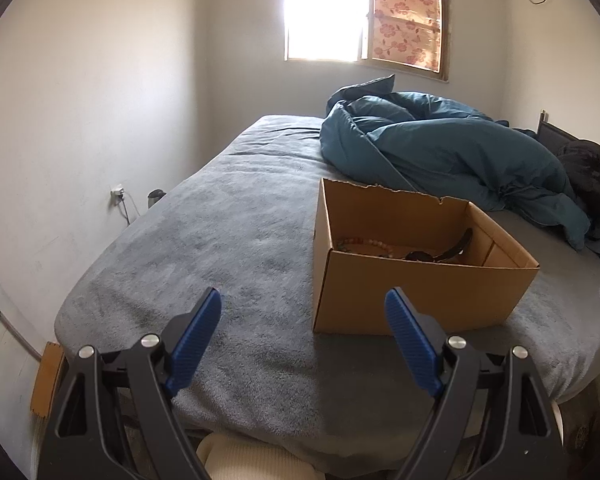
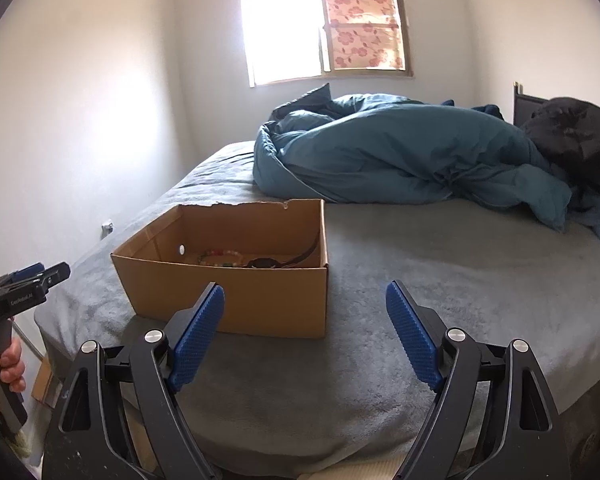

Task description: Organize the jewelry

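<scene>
Open cardboard box (image 1: 416, 292) on a grey fleece bed cover (image 1: 236, 240), near the foot edge, top flaps torn off, far rim ragged. In the left wrist view, box at 1 o'clock from the left gripper (image 1: 303, 308); in the right wrist view, same box (image 2: 236, 300) at 11 o'clock from the right gripper (image 2: 305, 302). Inside, on the box floor: a beaded bracelet (image 1: 358, 245) of mixed pale, red and green beads toward the left side, and a dark wristwatch (image 2: 266, 263) to its right, strap running up against the right wall. Small white round spot on the inner left wall, seen from the right wrist; cannot tell what it is. Left gripper spread wide, blue ribbed pads well apart, nothing between them, poised above bare cover short of the box. Right gripper likewise spread wide and empty; left pad overlapping the box's near wall in view, contact not discernible. Left gripper also visible at 9 o'clock in the right wrist view, held by a hand (image 2: 8, 364) on its handle. Rumpled teal duvet (image 2: 400, 156) heaped at 12 to 2 o'clock beyond the box, dark clothing (image 2: 576, 136) at its right end. Bright window (image 1: 364, 16) with a floral curtain (image 1: 406, 24) on the far wall.
</scene>
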`<state>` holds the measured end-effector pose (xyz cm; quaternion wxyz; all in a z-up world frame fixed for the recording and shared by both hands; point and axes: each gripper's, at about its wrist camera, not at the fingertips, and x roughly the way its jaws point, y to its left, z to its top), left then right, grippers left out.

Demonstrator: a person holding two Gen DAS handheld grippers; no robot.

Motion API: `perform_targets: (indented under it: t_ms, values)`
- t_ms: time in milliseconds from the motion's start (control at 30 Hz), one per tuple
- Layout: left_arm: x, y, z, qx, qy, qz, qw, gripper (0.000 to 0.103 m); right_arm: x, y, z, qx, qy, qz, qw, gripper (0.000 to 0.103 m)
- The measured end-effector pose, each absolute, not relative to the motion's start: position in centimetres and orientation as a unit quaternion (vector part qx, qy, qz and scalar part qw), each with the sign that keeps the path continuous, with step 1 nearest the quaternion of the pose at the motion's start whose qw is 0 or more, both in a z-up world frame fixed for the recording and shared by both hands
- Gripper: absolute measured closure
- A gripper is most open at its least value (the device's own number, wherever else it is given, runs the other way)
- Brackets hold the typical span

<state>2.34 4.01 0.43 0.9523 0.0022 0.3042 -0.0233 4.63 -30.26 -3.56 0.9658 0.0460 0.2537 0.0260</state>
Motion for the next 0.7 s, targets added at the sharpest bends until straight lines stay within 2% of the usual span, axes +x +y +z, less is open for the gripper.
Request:
perform_targets:
  t_ms: [700]
  values:
    - [2.5, 3.0, 0.5, 0.012, 0.311, -0.011, 0.95, 0.021, 4.0, -34.2, -4.0, 0.057, 0.261, -0.004, 0.964, 0.024]
